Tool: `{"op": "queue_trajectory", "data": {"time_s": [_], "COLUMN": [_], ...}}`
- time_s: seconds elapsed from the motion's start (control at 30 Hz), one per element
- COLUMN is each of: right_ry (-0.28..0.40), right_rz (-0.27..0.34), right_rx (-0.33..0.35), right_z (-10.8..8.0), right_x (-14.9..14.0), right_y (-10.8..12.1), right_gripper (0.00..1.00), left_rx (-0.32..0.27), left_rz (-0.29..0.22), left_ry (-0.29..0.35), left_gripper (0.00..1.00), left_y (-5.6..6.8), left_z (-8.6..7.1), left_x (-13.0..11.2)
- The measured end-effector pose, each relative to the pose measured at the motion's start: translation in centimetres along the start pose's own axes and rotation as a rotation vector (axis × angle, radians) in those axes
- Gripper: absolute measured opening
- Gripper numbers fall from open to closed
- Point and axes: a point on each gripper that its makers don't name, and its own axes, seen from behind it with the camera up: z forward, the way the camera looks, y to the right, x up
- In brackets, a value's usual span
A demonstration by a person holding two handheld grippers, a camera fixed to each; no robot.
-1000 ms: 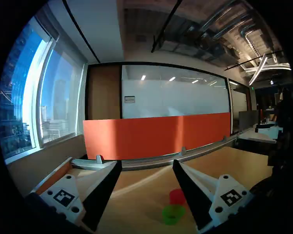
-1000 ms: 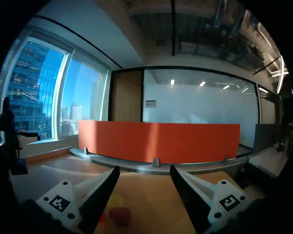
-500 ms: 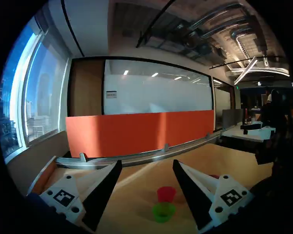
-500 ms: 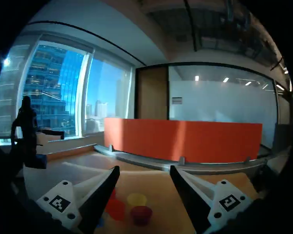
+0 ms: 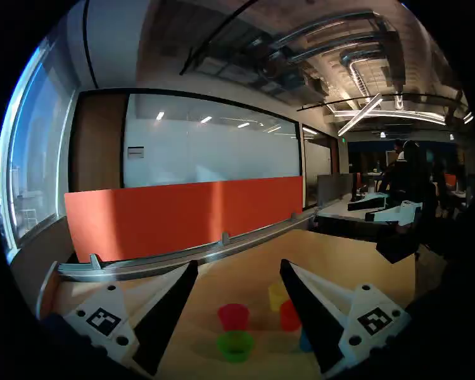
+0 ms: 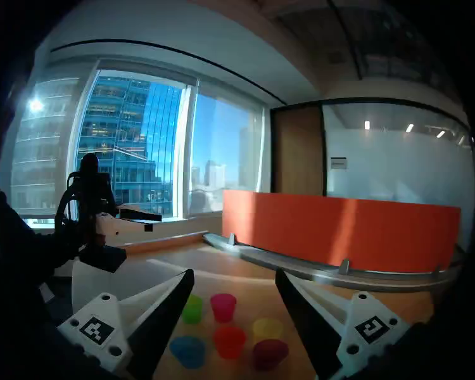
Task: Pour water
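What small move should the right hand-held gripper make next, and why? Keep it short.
Probably ease the right hand-held gripper down and forward toward the pink cup or the red cup. It is open and holds nothing, and those two lie nearly centred between its fingers, ahead of and below it. Which one holds water cannot be told.

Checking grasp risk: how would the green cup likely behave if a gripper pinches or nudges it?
The green cup looks like thin plastic, so probably light and apt to slide or tip on the wooden table. Its open rim may flex under a pinch. The pink cup stands close beside it, so a push could knock that.
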Motion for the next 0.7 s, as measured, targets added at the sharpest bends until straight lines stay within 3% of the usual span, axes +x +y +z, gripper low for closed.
{"op": "queue_trajectory", "data": {"time_s": [0.3, 0.7], "right_ry": [-0.08, -0.197], "right_rz": [-0.022, -0.03], "right_rx": [0.059, 0.117], "right_z": [0.1, -0.8], "right_x": [-2.8, -8.1], "right_y": [-1.4, -2.8], "right_gripper": [0.99, 0.99], "left_rx": [-0.032, -0.043], "left_rz": [0.018, -0.003], "left_ry": [-0.058, -0.142], "left_gripper": [0.96, 0.97], "left_y": [0.2, 0.1], "left_z": [0.5, 0.6], "left_x": [-1.9, -6.1]}}
